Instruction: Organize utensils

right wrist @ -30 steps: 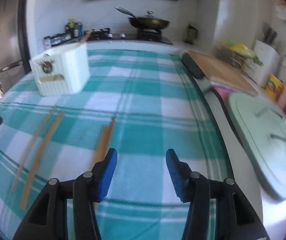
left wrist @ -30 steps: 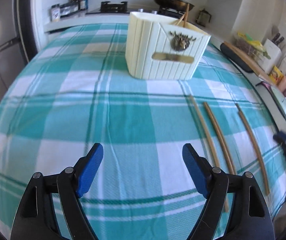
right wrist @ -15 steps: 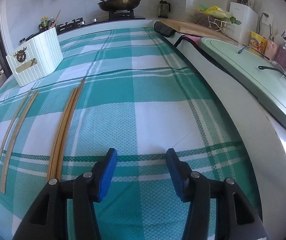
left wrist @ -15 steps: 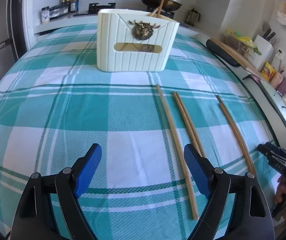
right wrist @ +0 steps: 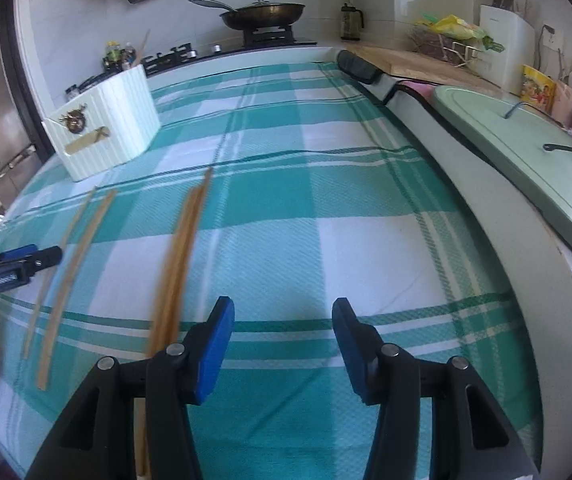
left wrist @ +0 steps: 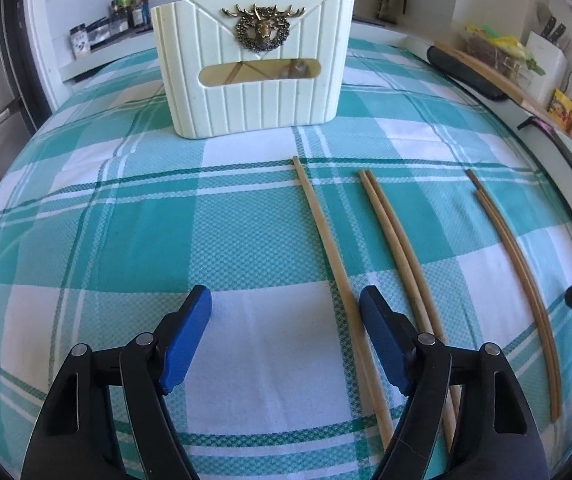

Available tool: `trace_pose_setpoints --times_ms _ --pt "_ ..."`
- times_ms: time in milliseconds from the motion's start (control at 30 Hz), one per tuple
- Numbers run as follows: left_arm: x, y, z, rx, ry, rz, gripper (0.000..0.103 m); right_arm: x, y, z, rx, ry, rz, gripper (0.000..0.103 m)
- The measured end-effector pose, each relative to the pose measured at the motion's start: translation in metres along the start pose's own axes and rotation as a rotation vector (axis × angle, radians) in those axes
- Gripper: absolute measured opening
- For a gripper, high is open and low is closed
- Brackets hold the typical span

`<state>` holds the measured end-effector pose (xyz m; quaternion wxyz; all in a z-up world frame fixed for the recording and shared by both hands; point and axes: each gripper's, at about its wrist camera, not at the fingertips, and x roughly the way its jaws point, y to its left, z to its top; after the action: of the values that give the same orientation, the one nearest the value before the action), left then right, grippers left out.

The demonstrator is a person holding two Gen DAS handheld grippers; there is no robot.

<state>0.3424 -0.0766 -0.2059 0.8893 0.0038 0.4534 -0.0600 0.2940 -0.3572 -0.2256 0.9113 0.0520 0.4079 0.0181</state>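
— What changed for the left gripper?
— The holder ahead looms closer; its jaws gape, chopsticks right.
— The right gripper?
— Spread, empty; chopsticks left.

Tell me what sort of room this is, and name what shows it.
Most likely a home kitchen. A lidded dark wok sits on a gas stove at the back, a white knife block stands on the counter to the right, and wooden chopsticks lie on a teal-and-white checked tablecloth.
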Motion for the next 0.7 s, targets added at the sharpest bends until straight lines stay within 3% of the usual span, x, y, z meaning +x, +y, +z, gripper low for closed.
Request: trace_pose_setpoints --times_ms 100,167,367,533,600,700 --pt "-0.001 0.001 0.0 0.003 -0.005 0.006 0.065 0.003 0.013 0.006 -0.02 0.013 0.079 0.052" --pt "-0.001 0.0 -0.001 0.013 -0.007 0.011 0.058 0.008 0.021 0.01 -0.032 0.028 0.101 0.04" --pt "-0.002 0.0 -0.002 0.029 -0.015 0.019 0.051 0.026 0.034 0.014 -0.078 0.103 0.138 0.009" --pt "-0.003 0.003 -0.003 0.037 -0.017 0.015 0.048 0.032 0.045 0.015 -0.117 0.144 0.156 0.008" --pt "-0.003 0.003 -0.004 0.047 -0.017 0.016 0.045 0.034 0.052 0.015 -0.155 0.14 0.122 0.005" --pt "-0.006 0.007 -0.007 0.065 -0.017 0.017 0.033 0.035 0.055 0.017 -0.17 0.132 0.069 0.005"
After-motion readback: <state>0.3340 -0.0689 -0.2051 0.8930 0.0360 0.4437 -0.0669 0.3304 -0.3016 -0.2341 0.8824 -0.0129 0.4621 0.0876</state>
